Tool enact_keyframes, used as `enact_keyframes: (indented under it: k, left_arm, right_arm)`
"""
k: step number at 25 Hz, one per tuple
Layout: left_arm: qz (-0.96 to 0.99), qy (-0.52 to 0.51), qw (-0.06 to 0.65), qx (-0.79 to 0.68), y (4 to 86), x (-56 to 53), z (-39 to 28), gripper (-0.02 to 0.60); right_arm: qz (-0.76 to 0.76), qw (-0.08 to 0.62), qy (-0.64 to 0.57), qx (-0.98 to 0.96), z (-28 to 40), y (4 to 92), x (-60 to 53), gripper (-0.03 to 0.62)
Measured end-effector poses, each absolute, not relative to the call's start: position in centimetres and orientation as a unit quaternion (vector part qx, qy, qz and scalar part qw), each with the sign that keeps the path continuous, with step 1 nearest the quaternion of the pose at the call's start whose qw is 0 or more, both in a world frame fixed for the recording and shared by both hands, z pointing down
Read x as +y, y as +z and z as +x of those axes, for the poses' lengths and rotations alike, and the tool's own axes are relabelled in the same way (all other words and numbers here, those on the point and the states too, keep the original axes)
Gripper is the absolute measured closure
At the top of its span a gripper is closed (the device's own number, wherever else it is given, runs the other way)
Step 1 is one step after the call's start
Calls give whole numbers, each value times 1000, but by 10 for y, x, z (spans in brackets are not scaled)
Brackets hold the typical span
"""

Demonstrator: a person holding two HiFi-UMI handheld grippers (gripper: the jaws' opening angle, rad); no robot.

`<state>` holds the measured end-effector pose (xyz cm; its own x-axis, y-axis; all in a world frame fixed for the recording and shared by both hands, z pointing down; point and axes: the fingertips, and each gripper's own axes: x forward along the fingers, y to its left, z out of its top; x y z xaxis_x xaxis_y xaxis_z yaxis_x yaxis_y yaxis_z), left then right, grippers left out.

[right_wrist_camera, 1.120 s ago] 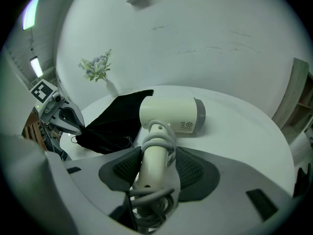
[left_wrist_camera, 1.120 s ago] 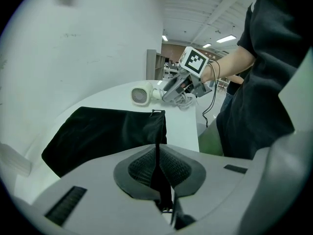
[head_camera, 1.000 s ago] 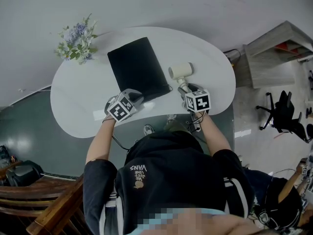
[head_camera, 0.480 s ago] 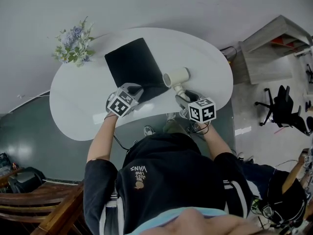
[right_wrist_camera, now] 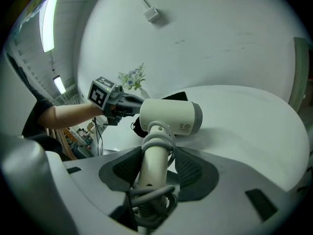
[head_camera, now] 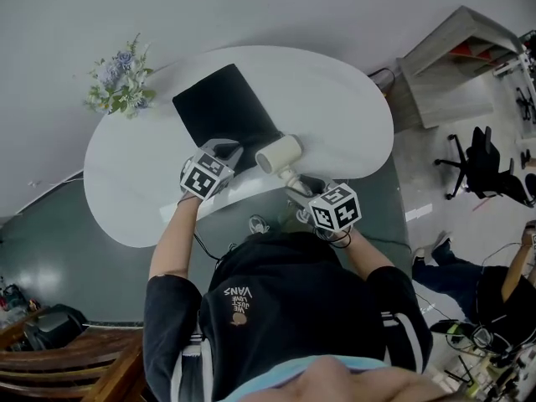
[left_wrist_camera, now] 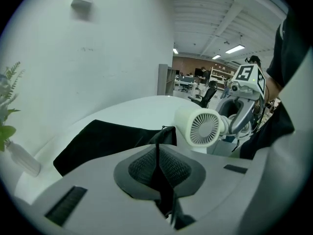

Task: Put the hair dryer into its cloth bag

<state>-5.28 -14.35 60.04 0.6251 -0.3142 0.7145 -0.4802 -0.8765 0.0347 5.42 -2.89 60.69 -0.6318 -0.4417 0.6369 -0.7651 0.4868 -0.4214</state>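
Pinching cloth bag (head_camera: 222, 111) near hem in clenched left hand-held gripper (head_camera: 224, 151); grasping hair dryer (head_camera: 279, 153) handle in right hand-held gripper (head_camera: 295, 188), barrel at frame centre, just beside bag mouth, at near edge of desk (head_camera: 335, 107). Best to lift hem, gape mouth, feed barrel first, mind coiled cord (right_wrist_camera: 149, 199). On barrel label (right_wrist_camera: 185, 127) nothing readable; shirt print (head_camera: 237, 291): "VANS".

right half of the white table (head_camera: 343, 107) lay bare, free passage there. cloth bag (head_camera: 219, 111) lay flat across the middle-left; flowers (head_camera: 117, 80) stood at the far left edge, well apart from the bag. hair dryer (head_camera: 278, 153) hung just beside the bag's near corner, where the left gripper (head_camera: 224, 152) pinched the cloth, leaving only a narrow gap. right gripper (head_camera: 297, 188) clamped the dryer's handle at the near edge.
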Motion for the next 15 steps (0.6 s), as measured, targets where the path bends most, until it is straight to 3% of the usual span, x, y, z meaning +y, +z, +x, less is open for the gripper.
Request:
enact_keyframes:
  k: [15]
  left_arm:
    - [909, 362, 47, -201, 581, -105, -47, 549]
  right_arm:
    - [349, 275, 342, -828, 5, 636, 0, 374]
